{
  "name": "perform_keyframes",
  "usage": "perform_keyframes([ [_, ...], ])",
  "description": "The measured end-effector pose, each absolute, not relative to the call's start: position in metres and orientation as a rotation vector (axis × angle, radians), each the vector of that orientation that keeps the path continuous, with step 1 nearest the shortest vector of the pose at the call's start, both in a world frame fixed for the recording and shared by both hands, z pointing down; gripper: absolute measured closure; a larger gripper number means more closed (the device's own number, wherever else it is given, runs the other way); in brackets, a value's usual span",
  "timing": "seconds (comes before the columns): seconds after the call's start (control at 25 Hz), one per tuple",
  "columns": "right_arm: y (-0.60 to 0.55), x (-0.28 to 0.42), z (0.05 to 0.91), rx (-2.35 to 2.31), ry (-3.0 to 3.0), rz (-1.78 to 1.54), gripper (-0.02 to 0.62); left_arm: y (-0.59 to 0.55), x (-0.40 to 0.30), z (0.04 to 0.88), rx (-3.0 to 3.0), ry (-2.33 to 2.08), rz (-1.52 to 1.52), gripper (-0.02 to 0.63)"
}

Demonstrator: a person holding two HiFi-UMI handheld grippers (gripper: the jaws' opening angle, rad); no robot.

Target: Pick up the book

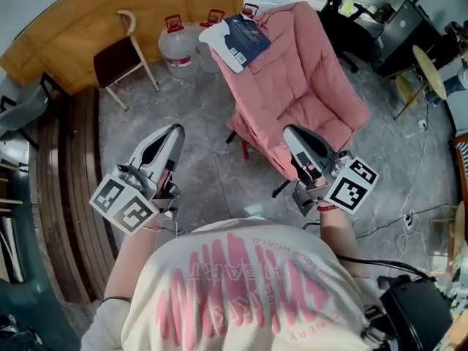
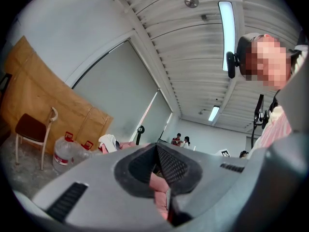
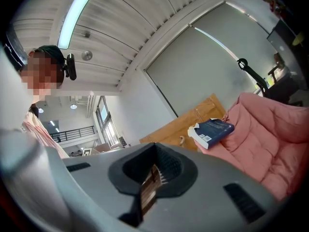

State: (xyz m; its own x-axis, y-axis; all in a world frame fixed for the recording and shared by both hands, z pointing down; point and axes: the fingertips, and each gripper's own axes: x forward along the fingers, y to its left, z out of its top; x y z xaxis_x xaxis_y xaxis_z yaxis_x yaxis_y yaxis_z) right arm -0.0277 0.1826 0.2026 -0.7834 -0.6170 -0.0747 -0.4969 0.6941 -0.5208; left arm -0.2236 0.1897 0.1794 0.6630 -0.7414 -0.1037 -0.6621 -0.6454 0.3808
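Observation:
A dark blue book [image 1: 238,41] with white page edges lies on the top of the backrest of a pink padded chair [image 1: 296,86]. In the right gripper view the book [image 3: 212,132] shows at the right, above the pink cushion [image 3: 270,139]. My left gripper [image 1: 172,131] hangs over the grey floor, left of the chair, shut and empty. My right gripper [image 1: 291,132] is over the chair's seat, also shut with nothing in it. Both are well short of the book. In the left gripper view the jaws [image 2: 157,151] meet at their tips.
Two water jugs with red caps [image 1: 178,46] stand on the floor behind the chair. A small dark-seated chair [image 1: 121,57] stands by a wooden panel [image 1: 95,20]. Desks, cables and a black chair [image 1: 409,35] fill the right side. Dark curved steps [image 1: 66,196] run along the left.

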Motion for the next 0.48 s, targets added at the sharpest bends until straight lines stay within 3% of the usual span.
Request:
perform_keyframes([
  [0.48,0.170,-0.039,0.212,-0.891,2.700,-0.732,0.588,0.172,-0.230,0.184,2.563,-1.120,-0.389,0.597],
])
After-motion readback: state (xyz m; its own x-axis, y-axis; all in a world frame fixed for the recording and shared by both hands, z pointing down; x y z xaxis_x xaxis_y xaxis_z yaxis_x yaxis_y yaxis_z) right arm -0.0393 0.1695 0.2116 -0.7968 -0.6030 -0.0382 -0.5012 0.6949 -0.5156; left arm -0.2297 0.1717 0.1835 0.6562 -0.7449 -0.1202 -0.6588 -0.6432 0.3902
